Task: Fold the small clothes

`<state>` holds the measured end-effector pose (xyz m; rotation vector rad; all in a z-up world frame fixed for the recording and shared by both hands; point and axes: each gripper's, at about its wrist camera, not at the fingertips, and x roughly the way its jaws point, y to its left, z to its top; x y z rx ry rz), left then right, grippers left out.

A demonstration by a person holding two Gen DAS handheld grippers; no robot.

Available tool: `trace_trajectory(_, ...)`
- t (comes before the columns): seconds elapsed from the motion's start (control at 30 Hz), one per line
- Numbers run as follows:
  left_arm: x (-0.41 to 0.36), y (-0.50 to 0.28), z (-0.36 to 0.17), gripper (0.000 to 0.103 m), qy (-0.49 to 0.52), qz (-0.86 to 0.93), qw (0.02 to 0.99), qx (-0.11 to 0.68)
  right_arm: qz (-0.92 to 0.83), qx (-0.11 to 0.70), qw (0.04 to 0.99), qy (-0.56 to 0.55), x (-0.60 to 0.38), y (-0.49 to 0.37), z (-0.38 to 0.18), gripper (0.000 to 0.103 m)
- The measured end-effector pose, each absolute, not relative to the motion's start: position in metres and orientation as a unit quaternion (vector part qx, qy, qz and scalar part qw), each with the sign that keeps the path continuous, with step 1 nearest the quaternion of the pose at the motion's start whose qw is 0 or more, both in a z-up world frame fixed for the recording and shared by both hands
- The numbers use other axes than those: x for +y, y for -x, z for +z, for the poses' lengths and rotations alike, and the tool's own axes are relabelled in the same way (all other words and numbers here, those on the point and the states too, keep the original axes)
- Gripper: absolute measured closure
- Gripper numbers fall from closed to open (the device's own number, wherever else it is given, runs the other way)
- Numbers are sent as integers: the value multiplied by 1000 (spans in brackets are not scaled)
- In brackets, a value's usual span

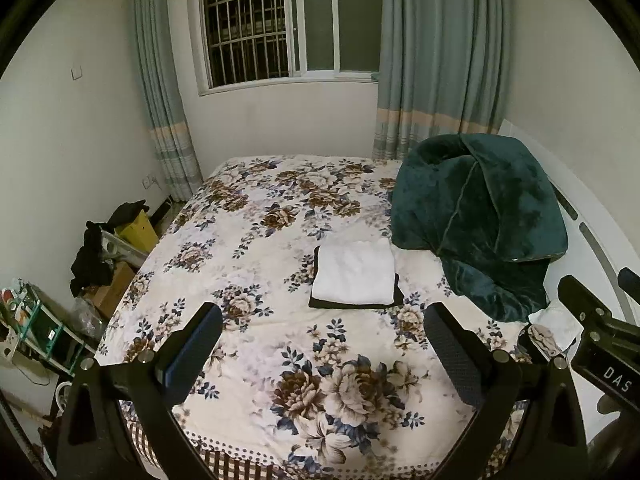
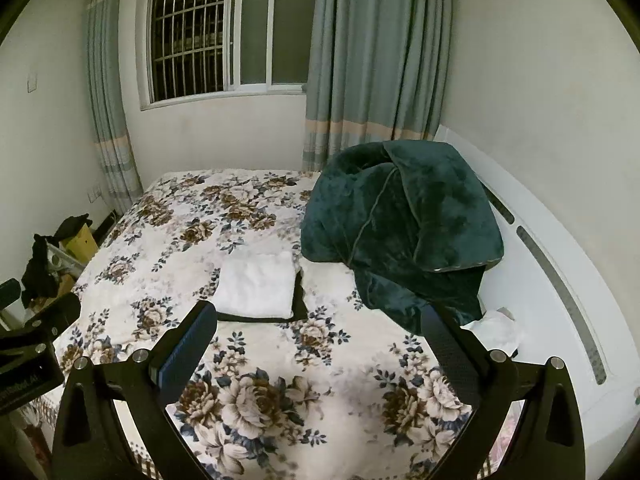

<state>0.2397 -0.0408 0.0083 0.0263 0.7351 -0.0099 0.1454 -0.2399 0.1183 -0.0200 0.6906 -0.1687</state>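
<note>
Two folded garments, a white piece stacked on a dark piece, lie mid-bed; both the left gripper and right gripper hang wide and empty, so approach the crumpled cloth low.

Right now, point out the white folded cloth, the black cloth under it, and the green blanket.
white folded cloth (image 1: 354,276), left wrist view, top face.
black cloth (image 2: 299,300), right wrist view, exposed right strip.
green blanket (image 1: 476,216), left wrist view, front fold.

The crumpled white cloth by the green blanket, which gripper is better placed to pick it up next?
Probably the right gripper. The crumpled white cloth lies just beyond its right finger, beside the green blanket. For the left gripper it sits far to the right, behind the other gripper. Both are open and empty.
</note>
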Motion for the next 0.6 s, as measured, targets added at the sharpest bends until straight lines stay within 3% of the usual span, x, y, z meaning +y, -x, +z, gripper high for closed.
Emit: trace_trajectory(0.6,-34,-231,10,0,-12,1,934,356,-69,335,939,19,-232,-144,123,0)
